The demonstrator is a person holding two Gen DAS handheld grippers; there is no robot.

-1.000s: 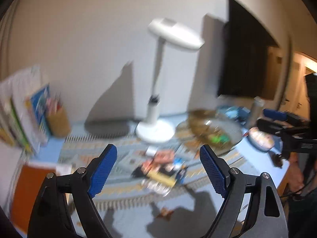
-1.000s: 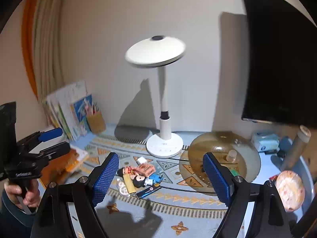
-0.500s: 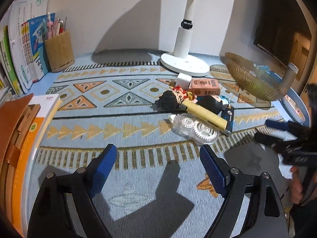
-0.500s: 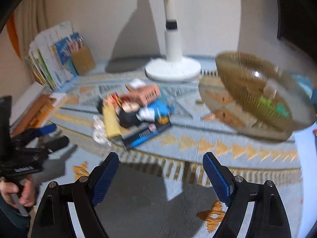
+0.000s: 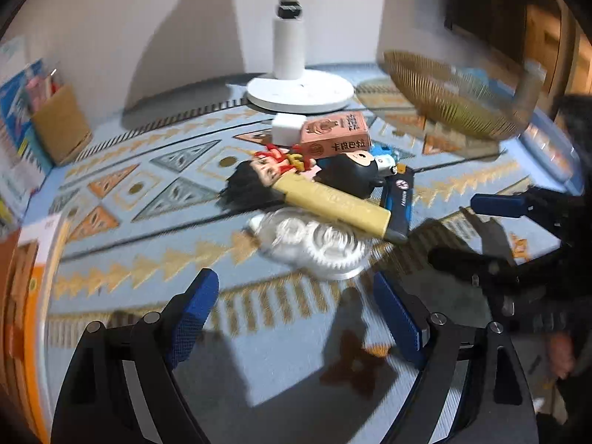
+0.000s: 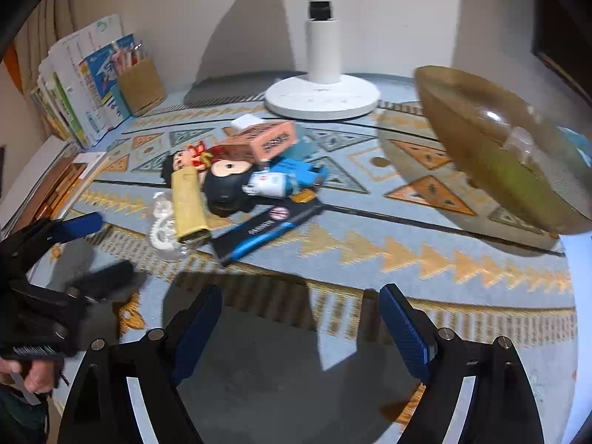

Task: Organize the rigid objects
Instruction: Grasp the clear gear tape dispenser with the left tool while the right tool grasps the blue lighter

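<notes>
A patterned blue and orange mat [image 6: 425,259] covers the desk, and on it, toward the right, stands a wide amber glass bowl [image 6: 492,140], well apart from the heap of small things at the mat's middle. Behind the heap sits the round white base of a desk lamp [image 6: 322,98], its post rising out of view. Books and folders [image 6: 77,85] lean against the wall at the far left, with a tan pen holder [image 6: 140,85] beside them. The left gripper [image 5: 296,318] hangs above the near edge of the mat with its blue pads spread wide and nothing between them; the right gripper [image 6: 299,322] is likewise spread and empty, low over the mat in front of the heap. In the heap, a pink card box [image 5: 335,137] lies farthest back, touching a small white cube [image 5: 284,129]. In front of it lie a black-haired figurine [image 5: 259,177] and a round black doll head [image 6: 225,188], with a yellow bar [image 5: 333,203] laid across them. A black and blue flat case [image 6: 266,229] lies to the right of the bar, and a clear tape dispenser with white gears [image 5: 322,244] sits nearest the grippers.
</notes>
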